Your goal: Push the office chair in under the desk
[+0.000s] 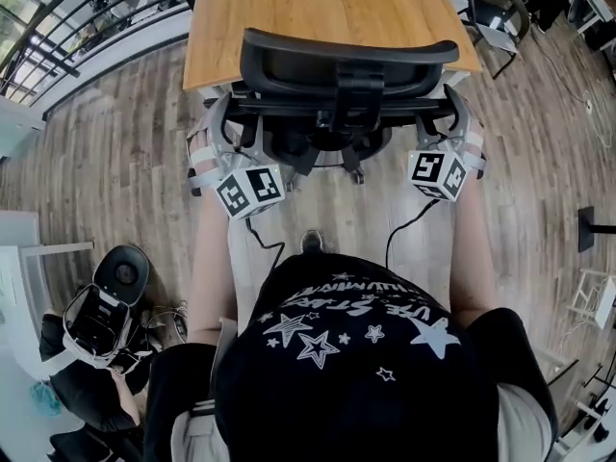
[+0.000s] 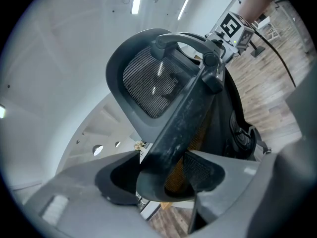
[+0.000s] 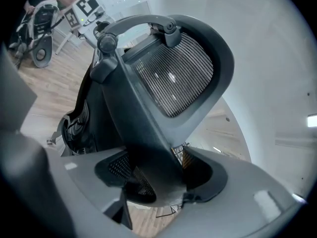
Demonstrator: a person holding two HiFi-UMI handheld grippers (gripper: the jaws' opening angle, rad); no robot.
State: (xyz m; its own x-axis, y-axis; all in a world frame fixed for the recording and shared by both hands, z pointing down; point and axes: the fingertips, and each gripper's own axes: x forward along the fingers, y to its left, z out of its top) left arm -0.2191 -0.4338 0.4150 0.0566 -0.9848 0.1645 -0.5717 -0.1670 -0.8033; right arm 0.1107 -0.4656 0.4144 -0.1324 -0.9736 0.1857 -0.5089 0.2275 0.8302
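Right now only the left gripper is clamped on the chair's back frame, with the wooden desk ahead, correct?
Not quite: both are. The right gripper view shows the right gripper clamped on the chair's back frame too, like the left gripper. The wooden desk is ahead.

Head cam sat above the person, looking fwd & steeply down from some way off over the office chair (image 1: 346, 65), the tabletop (image 1: 318, 8) edge & the wood floor (image 1: 115, 152). Left gripper cam rode on the left tongs (image 2: 168, 180) & looked along them, v. close to the chair's back frame w/ the ceiling (image 2: 59, 48) behind; right gripper cam did the same from the right tongs (image 3: 161, 180) on the opp. side. All 3 views shared the chair back, & each gripper cam caught the other tongs' marker cube (image 2: 232, 28) beyond it.
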